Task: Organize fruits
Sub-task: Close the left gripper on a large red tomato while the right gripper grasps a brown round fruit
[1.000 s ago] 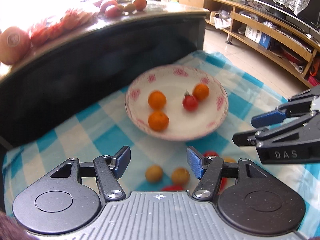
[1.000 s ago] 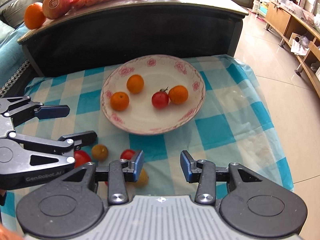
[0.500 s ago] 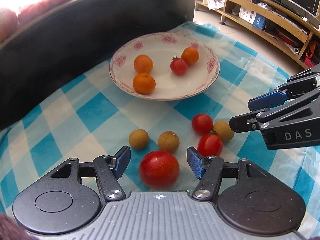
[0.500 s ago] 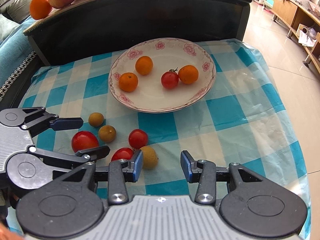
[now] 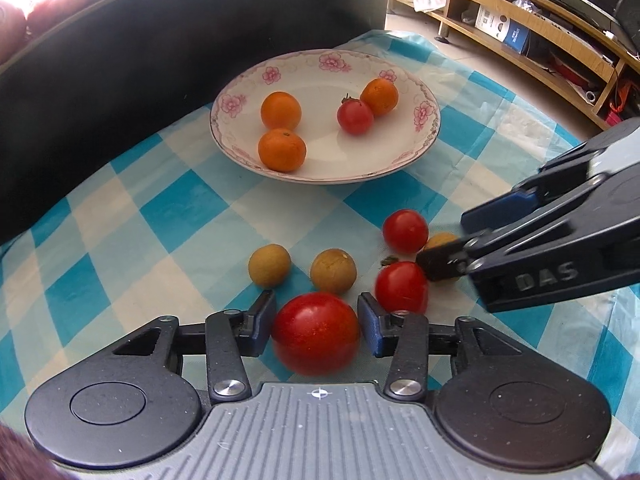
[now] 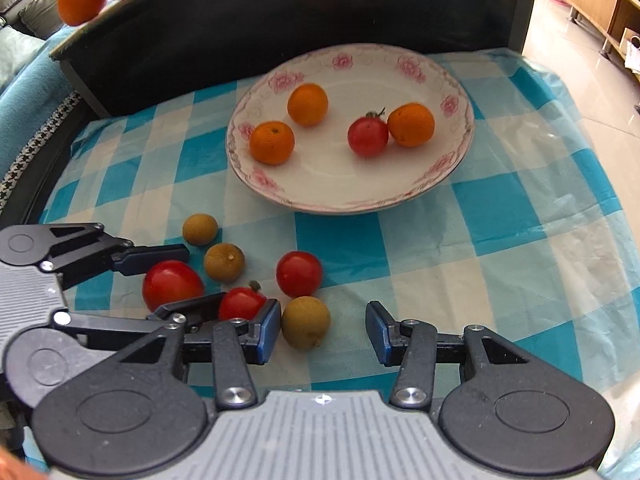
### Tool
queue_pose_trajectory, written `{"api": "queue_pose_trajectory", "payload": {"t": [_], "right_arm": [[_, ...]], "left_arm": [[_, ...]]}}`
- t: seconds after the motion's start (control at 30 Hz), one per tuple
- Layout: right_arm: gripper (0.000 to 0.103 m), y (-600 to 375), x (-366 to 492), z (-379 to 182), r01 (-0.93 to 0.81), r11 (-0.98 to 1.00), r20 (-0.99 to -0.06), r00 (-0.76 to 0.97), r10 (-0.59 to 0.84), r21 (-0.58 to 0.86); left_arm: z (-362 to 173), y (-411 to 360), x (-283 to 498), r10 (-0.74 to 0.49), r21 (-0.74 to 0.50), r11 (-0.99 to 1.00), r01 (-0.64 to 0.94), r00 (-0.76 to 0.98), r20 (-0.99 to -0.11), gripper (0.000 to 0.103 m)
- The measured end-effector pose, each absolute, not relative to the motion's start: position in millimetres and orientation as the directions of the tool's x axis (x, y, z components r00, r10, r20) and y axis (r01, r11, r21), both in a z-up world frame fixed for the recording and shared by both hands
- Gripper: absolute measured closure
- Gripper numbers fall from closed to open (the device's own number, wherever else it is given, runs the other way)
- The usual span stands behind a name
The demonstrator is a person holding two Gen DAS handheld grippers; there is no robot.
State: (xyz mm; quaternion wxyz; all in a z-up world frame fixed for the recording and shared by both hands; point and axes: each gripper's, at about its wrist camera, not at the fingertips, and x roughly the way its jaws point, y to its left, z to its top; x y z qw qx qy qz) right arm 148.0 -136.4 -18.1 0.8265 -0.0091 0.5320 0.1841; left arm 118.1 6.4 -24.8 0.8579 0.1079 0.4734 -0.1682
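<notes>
Plate (image 6: 456, 92) on the checked cloth (image 6: 500, 240) holds four fruits: three oranges, one tomato. Six lie loose on the cloth near it: three tomatoes, three brown longans. Judged under half done. Left gripper (image 5: 316, 326), jaws spread, brackets the biggest tomato (image 5: 316, 334), not yet clamped. Right gripper (image 6: 322, 330), jaws released, hovers by a longan (image 6: 306, 322).

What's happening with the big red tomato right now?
Both sets of jaws open. Left gripper straddles big tomato, not clamped. Small tomato crowds right side.
</notes>
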Motion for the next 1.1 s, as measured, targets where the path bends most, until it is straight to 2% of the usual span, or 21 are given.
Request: {"api": "queue_pose_trajectory", "payload": {"t": [0.07,0.17,0.2,0.9,1.1], "right_arm": [[0.056,-133,147,-17,-0.326,0.932,-0.882,0.376,0.285,0.162],[0.066,-130,145,-17,-0.331,0.934,-0.881,0.393,0.264,0.132],[0.073,-128,144,-17,-0.338,0.933,-0.881,0.395,0.259,0.123],[0.073,-150,91,-16,-0.385,0.921,-0.883,0.409,0.231,0.062],[0.073,-152,87,-16,-0.404,0.912,-0.879,0.409,0.247,0.069]], "left_arm": [[-25,9,118,-0.185,0.025,0.922,0.387,0.495,-0.849,0.050],[-24,10,118,-0.186,0.021,0.923,0.385,0.494,-0.849,0.050],[-24,9,117,-0.186,0.025,0.921,0.388,0.495,-0.849,0.051],[-25,0,78,-0.190,0.055,0.899,0.434,0.501,-0.845,0.052],[-25,-1,77,-0.187,0.064,0.896,0.440,0.505,-0.843,0.047]]}}
